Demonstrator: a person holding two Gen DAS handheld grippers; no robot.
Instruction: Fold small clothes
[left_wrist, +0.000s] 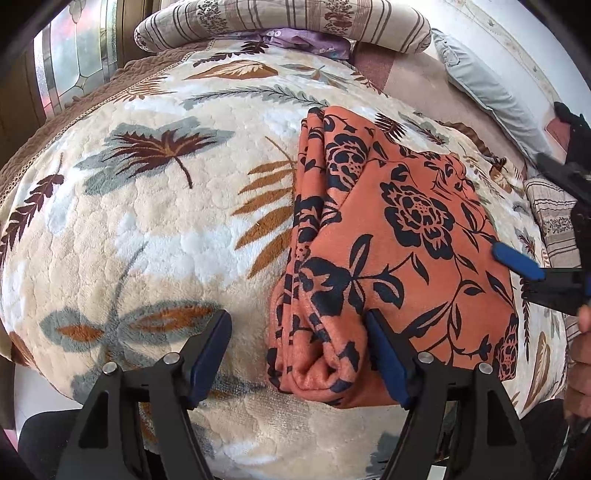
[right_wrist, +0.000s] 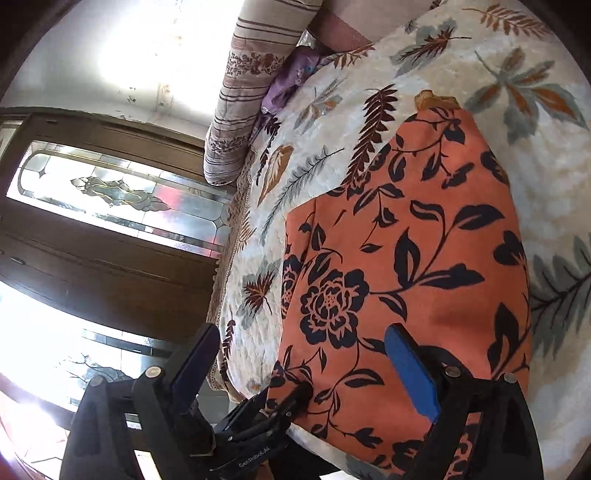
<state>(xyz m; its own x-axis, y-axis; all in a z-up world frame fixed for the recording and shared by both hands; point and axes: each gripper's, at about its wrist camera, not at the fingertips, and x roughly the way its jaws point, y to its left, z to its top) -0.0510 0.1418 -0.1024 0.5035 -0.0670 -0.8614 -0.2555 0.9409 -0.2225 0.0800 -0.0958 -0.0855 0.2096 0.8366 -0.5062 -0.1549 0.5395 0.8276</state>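
An orange garment with a dark floral print (left_wrist: 399, 236) lies folded in a thick stack on a leaf-patterned blanket (left_wrist: 155, 229). My left gripper (left_wrist: 299, 354) is open, low over the near left edge of the garment, its right finger (left_wrist: 388, 362) against the cloth and its left finger over the blanket. My right gripper (right_wrist: 306, 373) is open above the garment (right_wrist: 406, 258), its blue-padded right finger (right_wrist: 410, 369) over the cloth. It also shows in the left wrist view (left_wrist: 517, 258) at the garment's right edge. Neither holds anything.
A striped pillow (left_wrist: 280, 22) and a purple cloth (left_wrist: 303, 38) lie at the head of the bed. A grey pillow (left_wrist: 487, 85) lies to the right. A wooden wardrobe with patterned glass (right_wrist: 103, 192) stands beside the bed.
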